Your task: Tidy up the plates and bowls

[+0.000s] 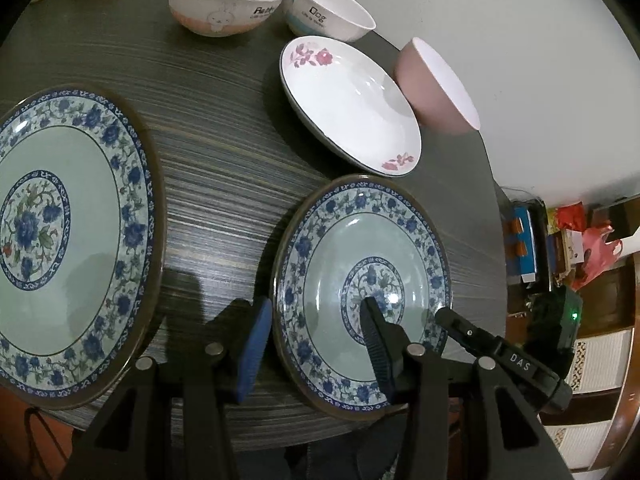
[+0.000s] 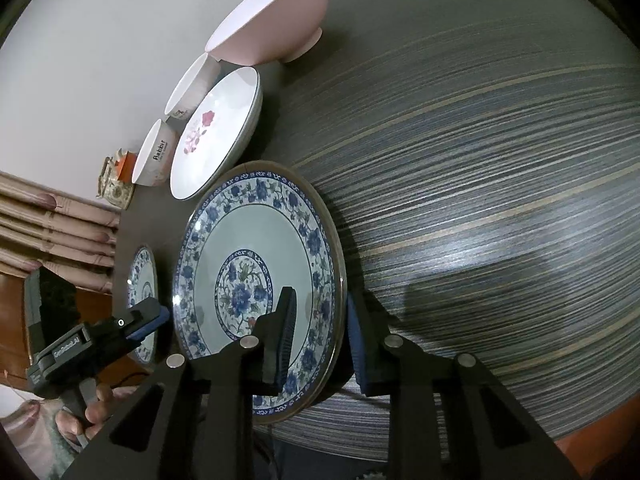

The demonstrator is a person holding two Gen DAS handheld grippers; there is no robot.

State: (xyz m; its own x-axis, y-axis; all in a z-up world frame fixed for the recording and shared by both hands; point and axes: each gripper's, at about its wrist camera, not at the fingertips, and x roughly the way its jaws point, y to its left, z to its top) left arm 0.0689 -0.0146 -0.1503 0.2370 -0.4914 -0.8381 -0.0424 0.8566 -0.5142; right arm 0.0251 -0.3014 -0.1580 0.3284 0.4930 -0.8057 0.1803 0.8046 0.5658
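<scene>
Left wrist view: on the dark striped table [image 1: 208,152] a smaller blue-and-white floral plate [image 1: 332,248] lies flat, face up, close to the near edge. It is round, so no side reads as its length. The left gripper [image 1: 316,304] straddles this plate's near-left rim with its jaws spread. The blue-padded finger is just outside the rim over the table, the other hangs over the plate's centre medallion, and neither pad is seen pressing. A larger plate of the same pattern [image 1: 80,216] lies flat to the left, apart from the smaller one. Beyond the smaller plate sits a white deep plate with red roses [image 1: 348,108], and a pink bowl [image 1: 432,88] stands just beside it, mouth up. Two white bowls stand side by side further back, one lettered "Rabbit" [image 1: 224,4], one lettered "Dog" [image 1: 332,12].

Right wrist view: the same smaller plate fills the middle, face up on the table. The right gripper [image 2: 320,308] has the plate's rim between its fingers. The black finger is above the patterned border and the blue pad is against the outer edge. Its jaws stand narrow, but I cannot tell whether both pads bear on the rim. Across the plate, the left gripper is held by a hand [image 2: 92,408], with the larger plate edge-on behind it.
</scene>
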